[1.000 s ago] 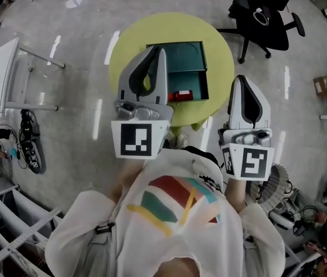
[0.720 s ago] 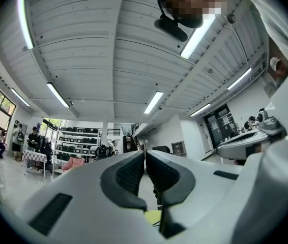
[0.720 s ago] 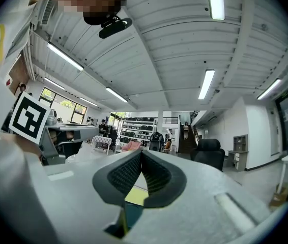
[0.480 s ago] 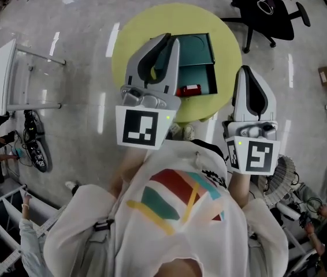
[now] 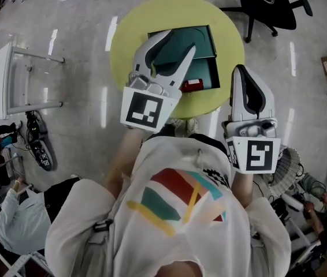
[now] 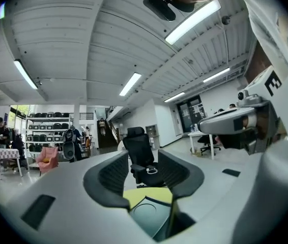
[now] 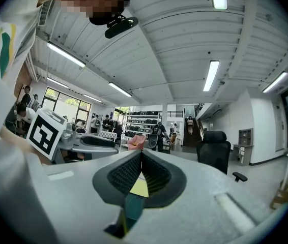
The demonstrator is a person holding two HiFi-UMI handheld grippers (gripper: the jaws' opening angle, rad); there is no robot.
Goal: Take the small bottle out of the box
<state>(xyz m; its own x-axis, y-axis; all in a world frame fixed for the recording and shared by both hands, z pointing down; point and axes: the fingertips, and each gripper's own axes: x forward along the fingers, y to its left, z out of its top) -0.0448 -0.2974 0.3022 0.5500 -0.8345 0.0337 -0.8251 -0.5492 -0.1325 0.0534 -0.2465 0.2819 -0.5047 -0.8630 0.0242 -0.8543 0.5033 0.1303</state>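
Observation:
A teal box [image 5: 208, 69] lies open on the round yellow table [image 5: 123, 45], its lid [image 5: 201, 38] folded flat behind it. A small red bottle [image 5: 193, 85] lies in the box's near compartment. My left gripper [image 5: 174, 41] hovers over the box's left part. Its jaws have just been opening and stand open with nothing between them. In the left gripper view, the left gripper [image 6: 144, 173] frames the box [image 6: 151, 218] and the table [image 6: 147, 195] below. My right gripper [image 5: 242, 71] is shut and empty, off the table's right edge. The right gripper [image 7: 141, 155] points level.
A black office chair [image 5: 267, 4] stands beyond the table at the right and shows ahead as the chair [image 6: 139, 156]. A white frame [image 5: 2, 79] stands on the floor at left. A person [image 5: 19, 218] crouches at lower left. A round fan grille [image 5: 285, 172] sits at right.
My left gripper has moved forward over the box and its jaws have opened. The right gripper has shifted only a little. A crouching person has come into view at lower left.

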